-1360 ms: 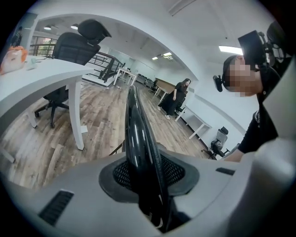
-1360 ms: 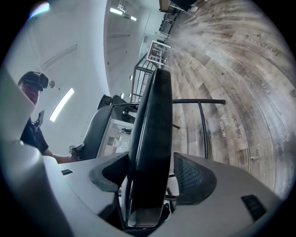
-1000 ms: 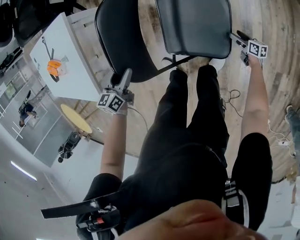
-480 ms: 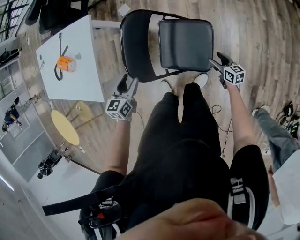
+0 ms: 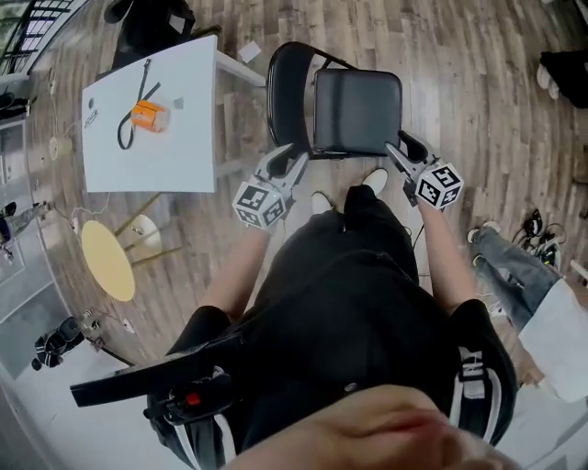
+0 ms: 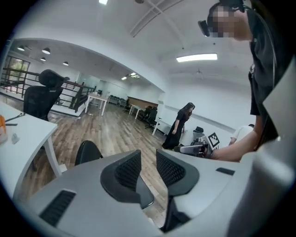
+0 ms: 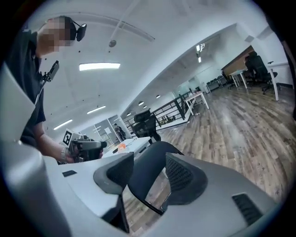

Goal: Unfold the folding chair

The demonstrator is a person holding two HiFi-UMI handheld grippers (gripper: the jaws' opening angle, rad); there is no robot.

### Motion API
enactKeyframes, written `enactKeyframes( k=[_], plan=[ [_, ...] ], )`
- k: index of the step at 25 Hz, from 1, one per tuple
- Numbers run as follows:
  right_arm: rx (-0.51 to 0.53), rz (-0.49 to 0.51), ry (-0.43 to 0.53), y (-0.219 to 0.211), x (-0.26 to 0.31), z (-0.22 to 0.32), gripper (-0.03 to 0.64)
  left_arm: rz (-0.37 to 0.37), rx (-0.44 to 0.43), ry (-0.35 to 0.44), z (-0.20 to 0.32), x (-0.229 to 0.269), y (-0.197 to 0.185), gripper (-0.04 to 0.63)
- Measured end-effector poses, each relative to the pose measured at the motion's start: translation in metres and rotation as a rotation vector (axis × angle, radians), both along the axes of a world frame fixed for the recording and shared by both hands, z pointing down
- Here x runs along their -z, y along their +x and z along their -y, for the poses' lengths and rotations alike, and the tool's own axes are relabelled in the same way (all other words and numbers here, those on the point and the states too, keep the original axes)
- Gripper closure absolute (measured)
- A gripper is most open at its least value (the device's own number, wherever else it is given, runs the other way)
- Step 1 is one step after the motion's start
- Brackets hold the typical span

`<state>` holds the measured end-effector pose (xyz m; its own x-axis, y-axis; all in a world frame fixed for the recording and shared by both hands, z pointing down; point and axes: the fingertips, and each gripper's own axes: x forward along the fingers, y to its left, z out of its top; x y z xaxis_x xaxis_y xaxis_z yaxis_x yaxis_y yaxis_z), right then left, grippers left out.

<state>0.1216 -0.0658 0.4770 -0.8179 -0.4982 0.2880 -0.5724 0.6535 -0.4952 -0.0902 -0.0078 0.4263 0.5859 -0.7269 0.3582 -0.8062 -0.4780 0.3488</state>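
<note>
Wooden floor (image 5: 478,110), folding chair (image 5: 356,110) open, left gripper (image 5: 290,158), right gripper (image 5: 398,147), fingers (image 6: 127,169) closing (both empty).

L gripper (image 6: 148,163) jaws closing empty; chair (image 6: 87,152) below.

Brightly and evenly lit from ceiling strip lights (image 6: 196,57); soft shadows, mild glare on wooden floor (image 5: 478,92). Strong fisheye bending, dark corners, nearest parts blurred.

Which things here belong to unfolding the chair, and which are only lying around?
Job:
folding chair, already standing open.

Lying about:
white table; orange object and black cord on it; small round yellow table; office chair.
</note>
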Motion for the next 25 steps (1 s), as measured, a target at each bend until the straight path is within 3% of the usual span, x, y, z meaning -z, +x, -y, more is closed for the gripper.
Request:
enactKeyframes(
  k=[1, 5, 7, 13, 18, 25],
  plan=[
    [0.001, 0.0, 0.026, -0.007, 0.017, -0.01, 0.393, 0.003, -0.028, 0.034, -0.003, 0.011, 0.005, 0.511],
    [0.042, -0.006, 0.157, -0.038, 0.084, -0.049, 0.403, 0.019, -0.124, 0.175, -0.015, 0.055, 0.021, 0.55],
    [0.06, -0.005, 0.223, -0.057, 0.115, -0.068, 0.484, 0.011, -0.176, 0.231, -0.025, 0.077, 0.024, 0.582],
    [0.082, 0.043, 0.37, -0.087, 0.194, -0.12, 0.609, -0.074, -0.284, 0.325, -0.06, 0.128, 0.045, 0.592],
    [0.033, 0.022, 0.46, -0.091, 0.235, -0.14, 0.609, -0.122, -0.311, 0.377, -0.074, 0.164, 0.052, 0.592],
    [0.043, 0.003, 0.529, -0.082, 0.26, -0.164, 0.609, -0.092, -0.292, 0.456, -0.102, 0.196, 0.067, 0.592]
  ],
)
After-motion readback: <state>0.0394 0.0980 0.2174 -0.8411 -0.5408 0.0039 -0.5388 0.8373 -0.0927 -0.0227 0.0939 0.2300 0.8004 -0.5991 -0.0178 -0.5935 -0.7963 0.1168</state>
